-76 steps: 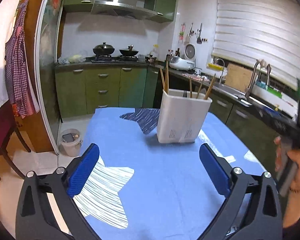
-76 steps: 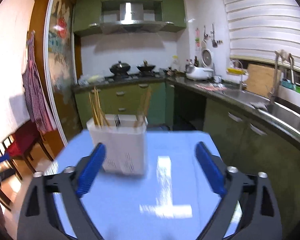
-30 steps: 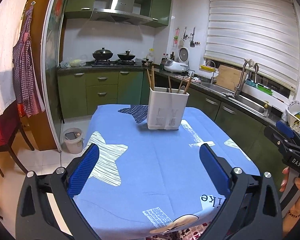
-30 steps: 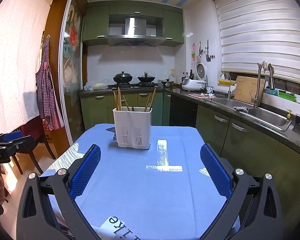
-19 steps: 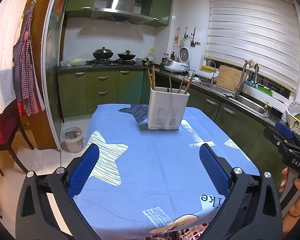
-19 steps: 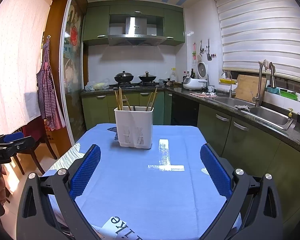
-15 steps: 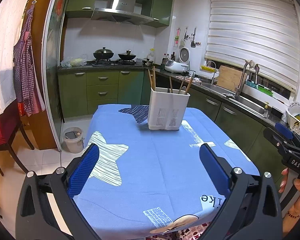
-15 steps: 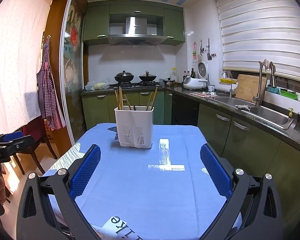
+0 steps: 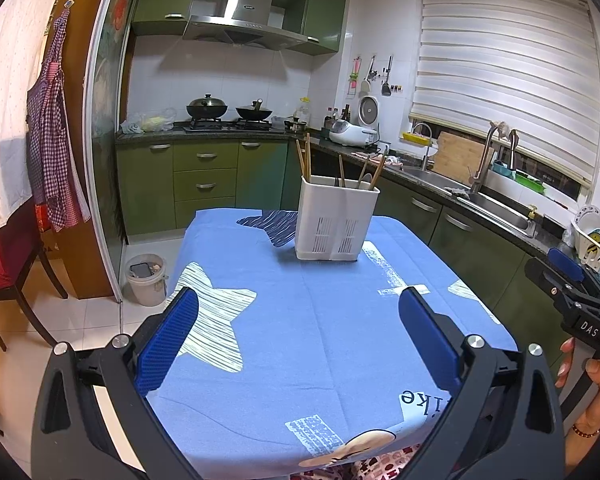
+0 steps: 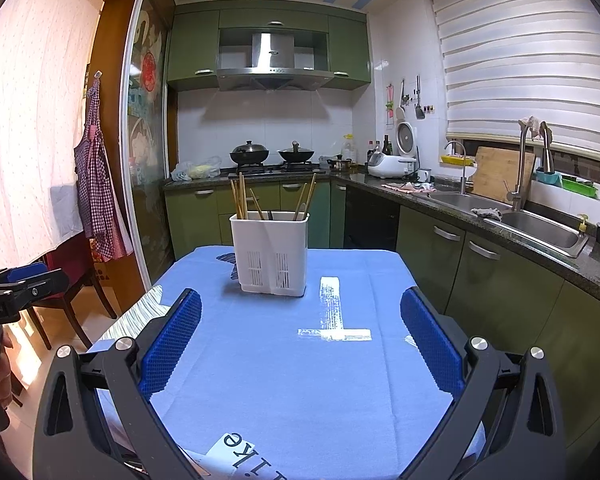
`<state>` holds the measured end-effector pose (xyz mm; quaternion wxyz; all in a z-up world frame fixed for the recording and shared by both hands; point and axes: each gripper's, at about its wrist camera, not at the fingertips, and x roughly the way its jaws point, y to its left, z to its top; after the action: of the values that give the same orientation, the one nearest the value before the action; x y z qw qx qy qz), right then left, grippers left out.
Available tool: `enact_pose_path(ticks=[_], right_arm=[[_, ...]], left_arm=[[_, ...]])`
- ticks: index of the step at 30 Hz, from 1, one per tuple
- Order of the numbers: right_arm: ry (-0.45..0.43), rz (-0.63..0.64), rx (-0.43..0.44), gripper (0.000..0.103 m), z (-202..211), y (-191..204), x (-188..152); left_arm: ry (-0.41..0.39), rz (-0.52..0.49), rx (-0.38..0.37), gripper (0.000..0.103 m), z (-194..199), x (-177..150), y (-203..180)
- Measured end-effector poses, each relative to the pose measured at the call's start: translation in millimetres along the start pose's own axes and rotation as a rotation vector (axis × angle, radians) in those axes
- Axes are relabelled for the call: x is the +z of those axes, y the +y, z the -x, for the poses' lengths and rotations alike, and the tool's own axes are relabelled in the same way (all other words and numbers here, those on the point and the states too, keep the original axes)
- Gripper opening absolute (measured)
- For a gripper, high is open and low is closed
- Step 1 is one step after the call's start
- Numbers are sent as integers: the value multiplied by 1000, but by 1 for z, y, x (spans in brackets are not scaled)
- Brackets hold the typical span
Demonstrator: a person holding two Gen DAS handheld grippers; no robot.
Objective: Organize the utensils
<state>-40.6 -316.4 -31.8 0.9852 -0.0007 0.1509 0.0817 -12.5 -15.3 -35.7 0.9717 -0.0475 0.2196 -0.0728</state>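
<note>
Both grippers hang over the near edge of the blue tablecloth (image 9: 320,320), left gripper (image 9: 298,334) and right gripper (image 10: 300,334) each w/ jaws spread wide and nothing betw. the blue pads. Straight ahead of both jaw gaps, well apart from them, stands the white utensil holder (image 9: 336,220) (upright, slotted front) w/ chopsticks (image 10: 240,198) and other handles sticking up out of it.

We watched from two wrist cameras at the near table edge, side by side, facing the kitchen; both shared the white utensil holder (image 9: 336,220) (image 10: 271,254) standing well ahead.
</note>
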Motion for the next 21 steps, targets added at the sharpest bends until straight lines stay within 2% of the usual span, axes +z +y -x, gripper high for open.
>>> enact_pose_path(ticks=[21], right_arm=[[5,0,9,98,-4,1,-2]], left_arm=[[22,12,-4,96,-1,4,-1]])
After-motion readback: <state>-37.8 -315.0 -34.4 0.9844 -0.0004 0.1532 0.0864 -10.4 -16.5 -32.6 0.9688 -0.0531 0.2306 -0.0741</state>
